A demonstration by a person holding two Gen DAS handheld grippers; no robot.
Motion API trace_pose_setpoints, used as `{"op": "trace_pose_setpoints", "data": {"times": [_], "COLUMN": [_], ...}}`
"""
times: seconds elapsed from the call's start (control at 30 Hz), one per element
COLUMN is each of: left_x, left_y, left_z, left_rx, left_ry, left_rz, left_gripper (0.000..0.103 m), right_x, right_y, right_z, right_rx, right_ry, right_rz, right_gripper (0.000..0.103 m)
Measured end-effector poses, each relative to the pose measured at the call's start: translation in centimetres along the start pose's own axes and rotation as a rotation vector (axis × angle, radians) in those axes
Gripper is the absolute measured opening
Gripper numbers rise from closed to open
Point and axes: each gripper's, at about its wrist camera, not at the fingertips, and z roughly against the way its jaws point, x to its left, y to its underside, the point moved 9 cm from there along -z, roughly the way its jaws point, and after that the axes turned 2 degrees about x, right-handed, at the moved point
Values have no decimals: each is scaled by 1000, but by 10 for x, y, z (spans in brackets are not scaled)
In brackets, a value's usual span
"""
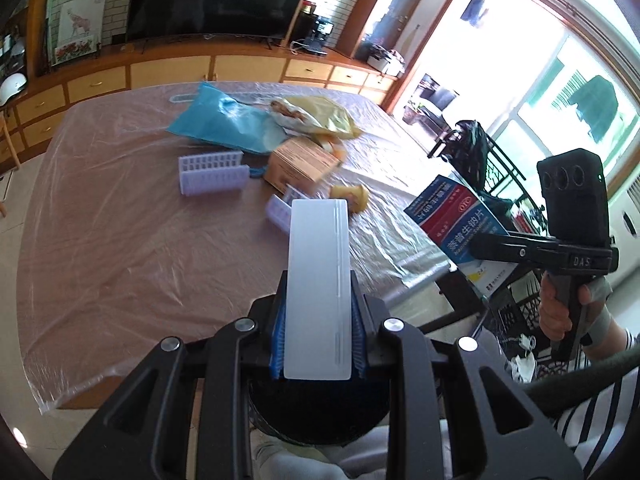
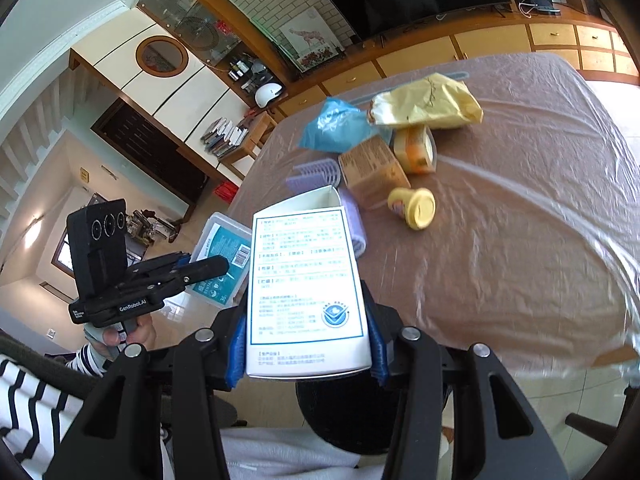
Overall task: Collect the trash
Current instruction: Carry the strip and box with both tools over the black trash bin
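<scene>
My left gripper [image 1: 318, 344] is shut on a flat white plastic box [image 1: 318, 292], which shows teal-labelled in the right wrist view [image 2: 224, 256]. My right gripper [image 2: 308, 344] is shut on a white medicine carton [image 2: 306, 280], whose blue and red face shows in the left wrist view [image 1: 456, 224]. Both are held off the near table edge, above a black bin [image 2: 344, 416]. On the table lie a blue bag [image 1: 216, 120], a yellow bag [image 1: 316, 114], a brown carton [image 1: 300, 166], a small yellow cup [image 2: 414, 207] and purple plastic trays [image 1: 210, 174].
The table [image 1: 120, 240] is covered with clear plastic film. A black chair with a dark bag [image 1: 472, 148] stands at its right side. A TV cabinet [image 1: 160, 72] runs along the far wall. My striped sleeve [image 2: 24, 392] is at the lower left.
</scene>
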Motion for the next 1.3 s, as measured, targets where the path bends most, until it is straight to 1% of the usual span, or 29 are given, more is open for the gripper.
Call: {"op": "trace_pose_setpoints", "data": {"times": [0.2, 0.43, 0.63, 0.9, 1.03, 1.3], "left_x": [-20, -35, -35, -32, -28, -21], "left_y": [22, 53, 75, 103, 113, 121], "left_z": [-3, -16, -35, -62, -76, -92], "left_rx": [44, 115, 184, 251, 281, 305], "left_ry": [48, 65, 54, -4, -31, -74], "left_rz": [-32, -66, -73, -110, -121, -114], "left_gripper": [28, 28, 28, 28, 28, 28], "right_x": [-2, -4, -8, -22, -25, -37], "right_y": [36, 64, 87, 116, 124, 130], "right_z": [1, -4, -17, -40, -54, -81], "right_rx": [50, 108, 173, 258, 289, 332], "right_ry": [7, 26, 55, 129, 178, 239], "right_rz": [-28, -43, -29, 17, 53, 100], "right_gripper": [46, 46, 46, 46, 46, 46]}}
